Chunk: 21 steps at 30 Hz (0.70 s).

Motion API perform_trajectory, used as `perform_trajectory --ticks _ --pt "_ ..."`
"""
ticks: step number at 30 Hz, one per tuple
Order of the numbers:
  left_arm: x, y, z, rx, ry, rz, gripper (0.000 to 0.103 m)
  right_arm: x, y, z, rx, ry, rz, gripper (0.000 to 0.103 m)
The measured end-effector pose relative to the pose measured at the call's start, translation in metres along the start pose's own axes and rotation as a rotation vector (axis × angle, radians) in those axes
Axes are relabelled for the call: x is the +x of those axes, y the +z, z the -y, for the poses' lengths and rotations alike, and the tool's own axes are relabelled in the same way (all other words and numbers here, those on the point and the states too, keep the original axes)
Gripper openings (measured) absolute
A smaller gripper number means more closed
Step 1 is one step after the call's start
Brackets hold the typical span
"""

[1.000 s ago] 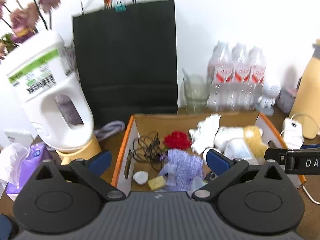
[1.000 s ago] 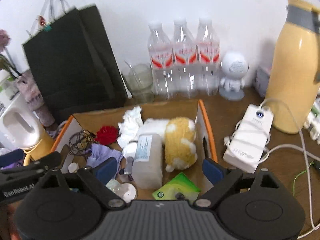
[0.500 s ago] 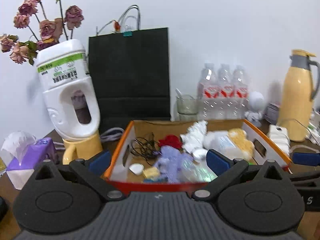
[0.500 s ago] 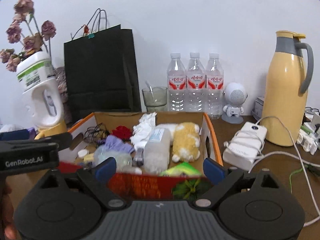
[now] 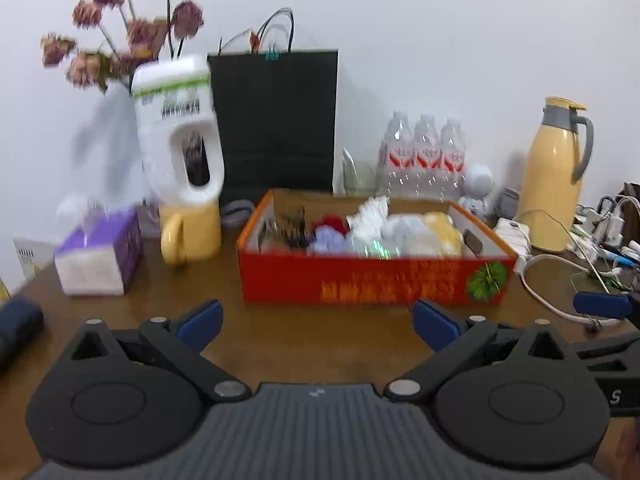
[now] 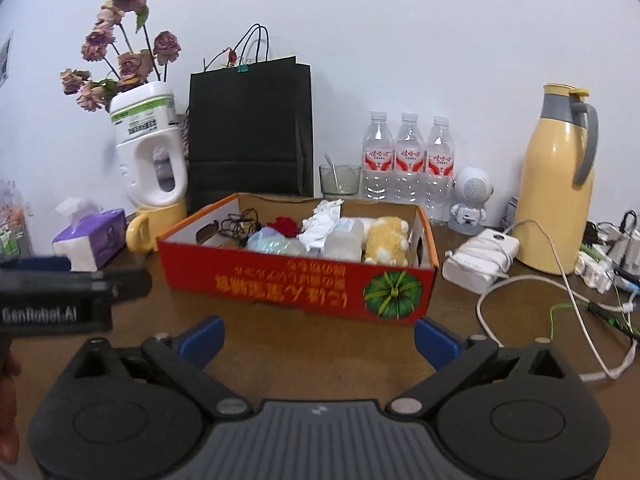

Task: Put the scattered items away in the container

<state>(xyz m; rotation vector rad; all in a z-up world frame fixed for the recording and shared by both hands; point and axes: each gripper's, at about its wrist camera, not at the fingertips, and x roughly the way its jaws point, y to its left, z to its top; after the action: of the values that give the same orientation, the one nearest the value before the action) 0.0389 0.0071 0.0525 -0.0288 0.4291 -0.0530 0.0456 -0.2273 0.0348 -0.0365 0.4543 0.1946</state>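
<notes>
1. Since the earlier frames both tongs have drawn back from over the red and orange cardboard box [image 6: 296, 284]; its printed front wall, hidden before, now faces them.
2. The left tongs [image 5: 316, 320] are spread wide with nothing between the blue pads, above bare brown wooden counter [image 5: 280, 340].
3. The right tongs [image 6: 318, 336] are opening, also empty.
4. The box sits mid-counter toward the back edge, holding a black tangled cable [image 6: 240, 220], a red fluffy item [image 6: 285, 226], white crumpled paper [image 6: 324, 220] and a yellow-and-white plush toy [image 6: 386, 240].
5. A purple tissue pack [image 6: 90, 240] stands toward the counter's left edge; a tall yellow thermos jug [image 6: 556, 184] stands toward the right.
</notes>
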Motion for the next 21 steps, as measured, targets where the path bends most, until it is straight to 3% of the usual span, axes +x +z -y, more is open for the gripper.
perform_trajectory --ticks 10,21 --pt "0.01 -0.041 -0.01 0.009 0.027 -0.166 0.103 0.006 -0.04 -0.004 0.038 -0.03 -0.124 0.103" --pt "0.015 -0.067 0.001 0.075 0.031 -0.267 0.103 0.011 -0.059 -0.003 0.037 -0.049 -0.209 0.103"
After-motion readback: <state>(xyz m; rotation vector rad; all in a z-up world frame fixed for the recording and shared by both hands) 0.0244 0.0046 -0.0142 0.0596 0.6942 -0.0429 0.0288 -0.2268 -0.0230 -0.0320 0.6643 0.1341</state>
